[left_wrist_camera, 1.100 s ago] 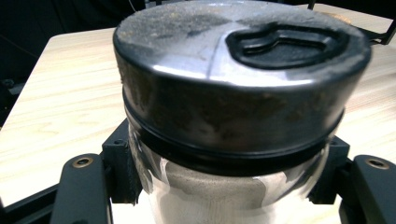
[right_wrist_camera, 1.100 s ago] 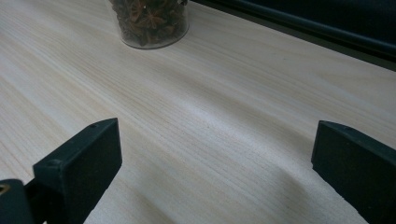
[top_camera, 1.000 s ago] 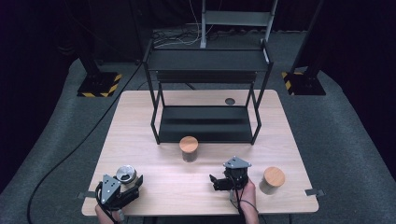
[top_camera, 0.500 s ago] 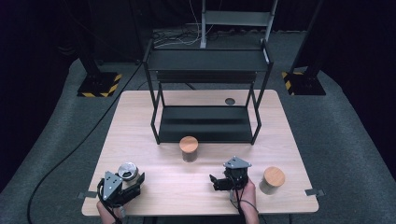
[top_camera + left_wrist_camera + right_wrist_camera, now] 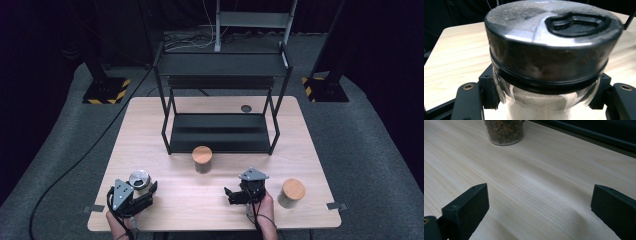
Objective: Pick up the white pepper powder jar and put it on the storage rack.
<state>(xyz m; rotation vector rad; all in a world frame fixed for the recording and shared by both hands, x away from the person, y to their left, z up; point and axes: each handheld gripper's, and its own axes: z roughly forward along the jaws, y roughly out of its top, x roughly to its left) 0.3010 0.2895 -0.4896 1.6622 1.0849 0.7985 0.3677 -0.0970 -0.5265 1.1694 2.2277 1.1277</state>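
Jar [image 5: 544, 62]: clear glass body, round metal lid with a black raised tab on top and a dark seal ring under the rim; brownish dust on the lid and upper wall. Location: lower left of the high view [image 5: 139, 181], near the table's [image 5: 210, 200] front edge. Held by the left gripper [image 5: 142, 192], jaws clamped on the glass just below the lid.

Right gripper [image 5: 234, 196]: lower centre of the high view, jaws wide apart over bare wood, holding nothing.

Other items: jar with wooden lid [image 5: 202, 159] at centre, before the black shelf rack [image 5: 220, 100]; a second wooden-lidded jar [image 5: 291, 193] at lower right.
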